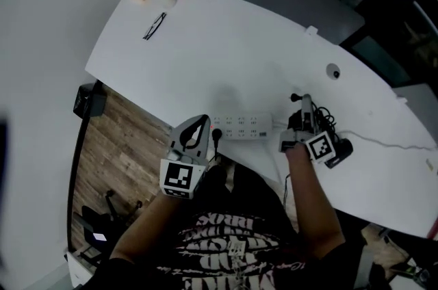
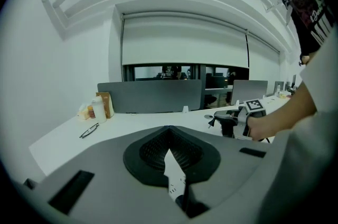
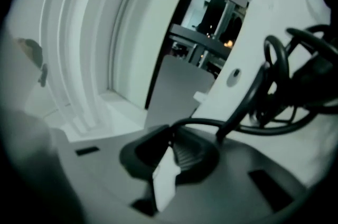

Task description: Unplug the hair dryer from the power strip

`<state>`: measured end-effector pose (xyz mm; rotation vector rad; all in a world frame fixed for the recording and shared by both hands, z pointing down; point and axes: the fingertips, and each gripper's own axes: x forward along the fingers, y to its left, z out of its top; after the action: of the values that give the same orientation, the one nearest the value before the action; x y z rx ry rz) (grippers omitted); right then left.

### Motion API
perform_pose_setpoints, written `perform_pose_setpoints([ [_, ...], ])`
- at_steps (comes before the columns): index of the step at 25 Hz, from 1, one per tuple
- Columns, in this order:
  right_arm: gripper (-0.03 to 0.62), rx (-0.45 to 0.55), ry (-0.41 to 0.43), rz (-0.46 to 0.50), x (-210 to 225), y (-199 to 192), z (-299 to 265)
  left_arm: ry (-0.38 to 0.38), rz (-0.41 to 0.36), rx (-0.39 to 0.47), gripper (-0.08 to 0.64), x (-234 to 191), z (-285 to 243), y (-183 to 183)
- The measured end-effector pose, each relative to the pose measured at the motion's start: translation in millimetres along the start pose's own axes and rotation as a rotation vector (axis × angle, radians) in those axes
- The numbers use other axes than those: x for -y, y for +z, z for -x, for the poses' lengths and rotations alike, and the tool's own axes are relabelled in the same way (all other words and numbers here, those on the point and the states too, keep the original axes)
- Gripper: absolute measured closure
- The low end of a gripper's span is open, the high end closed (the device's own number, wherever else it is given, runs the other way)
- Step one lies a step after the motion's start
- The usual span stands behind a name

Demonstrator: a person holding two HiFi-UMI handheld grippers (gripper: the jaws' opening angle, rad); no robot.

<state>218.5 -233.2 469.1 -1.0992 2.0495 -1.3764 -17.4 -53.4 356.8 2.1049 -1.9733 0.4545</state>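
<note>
White curved desk carried the power strip. On the right gripper, the fingers were narrow, clamped on the hair dryer's plug, clear of the strip. The hair dryer lay behind those fingertips. The left gripper had its fingers closed together above the strip's end.

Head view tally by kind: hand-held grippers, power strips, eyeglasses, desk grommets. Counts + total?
Hand-held grippers: 2 (left hand-held gripper, right hand-held gripper)
Power strip: 1
Eyeglasses: 1
Desk grommet: 1
Total: 5
</note>
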Motion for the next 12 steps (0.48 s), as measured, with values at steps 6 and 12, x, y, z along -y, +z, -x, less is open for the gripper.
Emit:
perform_pose_setpoints([
  [6,0.541,-0.106,0.165,-0.039,-38,-63,42,-0.119,0.028,0.017,0.531,4,-12,-14],
  [12,0.541,-0.155,0.119,0.028,-20,-97,63,-0.208,0.038,0.036,0.531,-1,-14,-35],
])
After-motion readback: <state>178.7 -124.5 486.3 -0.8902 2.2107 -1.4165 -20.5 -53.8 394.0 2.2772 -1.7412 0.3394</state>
